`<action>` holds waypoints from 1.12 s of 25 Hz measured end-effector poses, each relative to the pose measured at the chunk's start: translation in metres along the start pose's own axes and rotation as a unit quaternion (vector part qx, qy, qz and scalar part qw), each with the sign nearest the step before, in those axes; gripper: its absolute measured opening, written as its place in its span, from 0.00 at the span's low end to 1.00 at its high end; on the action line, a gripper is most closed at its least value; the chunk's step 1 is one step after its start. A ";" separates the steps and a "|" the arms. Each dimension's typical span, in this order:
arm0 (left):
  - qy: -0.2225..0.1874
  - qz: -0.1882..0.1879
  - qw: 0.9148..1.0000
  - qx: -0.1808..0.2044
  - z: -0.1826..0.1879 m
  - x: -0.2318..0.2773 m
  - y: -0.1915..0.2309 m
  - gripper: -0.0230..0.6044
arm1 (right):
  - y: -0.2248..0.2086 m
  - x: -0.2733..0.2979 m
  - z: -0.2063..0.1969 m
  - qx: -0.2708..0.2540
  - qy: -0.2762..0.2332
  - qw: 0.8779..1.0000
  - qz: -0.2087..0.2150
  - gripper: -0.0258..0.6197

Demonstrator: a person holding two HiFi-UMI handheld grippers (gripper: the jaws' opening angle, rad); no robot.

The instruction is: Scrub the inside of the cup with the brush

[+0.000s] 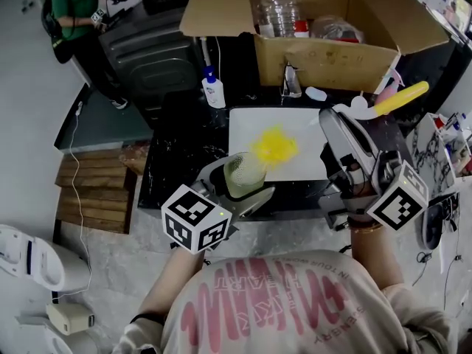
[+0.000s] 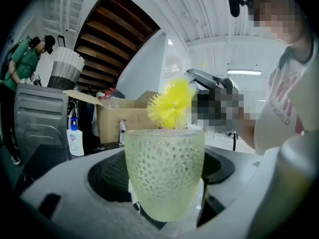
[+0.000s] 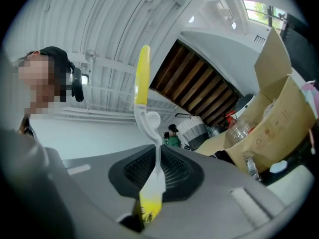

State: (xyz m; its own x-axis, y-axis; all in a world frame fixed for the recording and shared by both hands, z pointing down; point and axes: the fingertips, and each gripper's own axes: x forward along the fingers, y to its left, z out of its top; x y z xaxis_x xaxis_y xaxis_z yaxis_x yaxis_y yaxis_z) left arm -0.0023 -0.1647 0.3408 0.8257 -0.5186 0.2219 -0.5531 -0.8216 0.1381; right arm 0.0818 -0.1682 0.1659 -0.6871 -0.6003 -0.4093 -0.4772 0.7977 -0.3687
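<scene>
A pale green dimpled cup (image 1: 242, 174) stands upright between the jaws of my left gripper (image 1: 240, 186), which is shut on it. It fills the middle of the left gripper view, cup (image 2: 164, 171). My right gripper (image 1: 333, 120) is shut on the white stem of the brush (image 1: 383, 102). The brush's yellow bristle head (image 1: 274, 146) hovers over the white sink basin (image 1: 295, 169), just up and right of the cup, outside it. In the left gripper view the bristle head (image 2: 172, 103) shows above and behind the rim. The right gripper view has the brush handle (image 3: 142, 73) pointing upward.
An open cardboard box (image 1: 324, 57) with plastic bottles sits behind the sink. A soap bottle (image 1: 213, 91) and a faucet (image 1: 290, 80) stand on the black counter. A person in green (image 1: 74, 13) stands far left by a grey bin (image 1: 147, 43). Wooden pallets (image 1: 92, 190) lie left.
</scene>
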 end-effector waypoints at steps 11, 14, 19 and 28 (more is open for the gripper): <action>-0.061 0.034 0.995 -0.077 0.006 -0.018 0.026 0.66 | -0.053 -0.022 -0.023 -0.027 0.040 0.992 -0.120 0.11; -0.051 0.038 0.995 -0.075 0.000 -0.018 0.028 0.66 | -0.060 -0.022 -0.038 -0.041 0.064 0.988 -0.133 0.11; -0.053 0.037 0.995 -0.079 0.000 -0.018 0.028 0.66 | -0.066 -0.019 -0.057 -0.069 0.099 0.982 -0.143 0.11; -0.052 0.038 0.995 -0.078 -0.002 -0.018 0.031 0.66 | -0.074 -0.017 -0.091 -0.071 0.151 0.975 -0.147 0.11</action>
State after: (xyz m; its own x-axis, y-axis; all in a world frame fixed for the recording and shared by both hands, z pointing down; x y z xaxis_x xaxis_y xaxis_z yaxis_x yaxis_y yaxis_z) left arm -0.0340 -0.1804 0.3427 0.7830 -0.6066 0.1377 -0.6186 -0.7363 0.2742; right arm 0.0788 -0.2122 0.2761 -0.6286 -0.7771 -0.0317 -0.7341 0.6063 -0.3056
